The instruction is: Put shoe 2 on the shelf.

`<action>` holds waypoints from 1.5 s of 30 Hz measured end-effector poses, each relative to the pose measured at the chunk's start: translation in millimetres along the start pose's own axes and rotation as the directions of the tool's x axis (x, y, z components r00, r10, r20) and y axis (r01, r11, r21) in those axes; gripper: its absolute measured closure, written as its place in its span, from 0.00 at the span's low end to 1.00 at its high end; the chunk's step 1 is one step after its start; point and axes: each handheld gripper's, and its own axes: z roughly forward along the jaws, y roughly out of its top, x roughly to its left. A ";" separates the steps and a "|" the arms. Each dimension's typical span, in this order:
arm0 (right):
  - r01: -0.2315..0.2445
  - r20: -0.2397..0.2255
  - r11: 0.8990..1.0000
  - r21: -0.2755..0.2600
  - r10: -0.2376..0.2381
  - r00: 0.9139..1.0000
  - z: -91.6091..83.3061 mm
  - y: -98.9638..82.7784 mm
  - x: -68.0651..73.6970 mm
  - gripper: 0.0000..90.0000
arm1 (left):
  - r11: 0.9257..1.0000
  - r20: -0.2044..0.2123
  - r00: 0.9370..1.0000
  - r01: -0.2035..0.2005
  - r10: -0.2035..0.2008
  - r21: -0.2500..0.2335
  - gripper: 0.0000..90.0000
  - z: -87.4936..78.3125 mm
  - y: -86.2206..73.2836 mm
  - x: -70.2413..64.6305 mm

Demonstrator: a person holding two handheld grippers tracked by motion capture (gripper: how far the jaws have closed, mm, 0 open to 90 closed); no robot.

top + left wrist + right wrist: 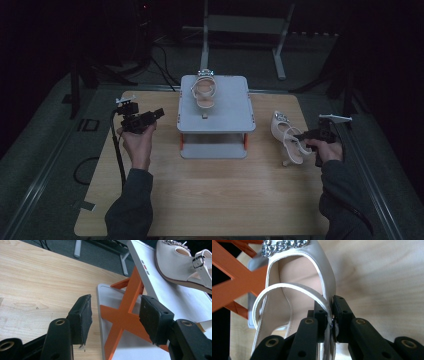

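A person sits at a wooden desk [200, 200] in a dim room, holding a set of tongs in each hand. A grey two-tier stand with orange cross-braces [214, 115] is at the middle of the desk. One white high-heeled sandal [204, 90] already sits on its top shelf, jewelled toe pointing away from the person.

A second white sandal [287, 136] lies on the desk to the right of the stand, near it but apart. The right tongs [306, 135] are clenched on this sandal: in the right gripper view the two black jaws pinch the side wall of the shoe near its heel [329, 305], where a thin ankle strap joins. The left tongs [159, 113] hover left of the stand with their jaws released and nothing between them; the left gripper view looks through the gap at the orange brace.

The sandal looks light. Its sole and heel are likely stiff, while the strap is thin and floppy, and would let the shoe swing if gripped alone. The smooth leather may slip, so the firmer side wall near the heel seems the better hold. The rhinestone trim [284, 246] on the toe looks delicate and best avoided.
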 end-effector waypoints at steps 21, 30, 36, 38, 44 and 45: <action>0.019 -0.018 0.994 -0.104 -0.021 1.000 -14.4 18.3 49.8 0.92 | 1.000 -0.001 1.000 -0.004 0.004 0.000 0.49 0.3 -0.3 -0.4; 0.048 0.015 0.994 -0.102 -0.047 0.999 -25.4 31.9 73.0 0.92 | 1.000 -0.001 1.000 -0.003 0.003 0.001 0.49 -0.2 0.2 -0.2; 0.064 0.050 0.992 -0.107 -0.059 0.997 -32.1 41.9 90.3 0.92 | 1.000 -0.001 1.000 -0.001 0.001 0.000 0.49 -0.3 0.4 0.1; 0.066 0.057 0.992 -0.110 -0.060 0.997 -33.1 44.5 95.6 0.92 | 1.000 -0.001 1.000 -0.001 0.001 -0.001 0.49 -0.2 0.3 0.4; 0.063 0.066 0.992 -0.110 -0.056 0.996 -35.1 49.5 109.9 0.92 | 1.000 -0.006 1.000 -0.016 0.016 0.007 0.49 1.2 -0.7 -1.9; 0.064 0.067 0.992 -0.112 -0.057 0.996 -35.6 50.2 112.4 0.92 | 1.000 -0.005 1.000 -0.015 0.015 0.008 0.49 1.4 -0.7 -2.0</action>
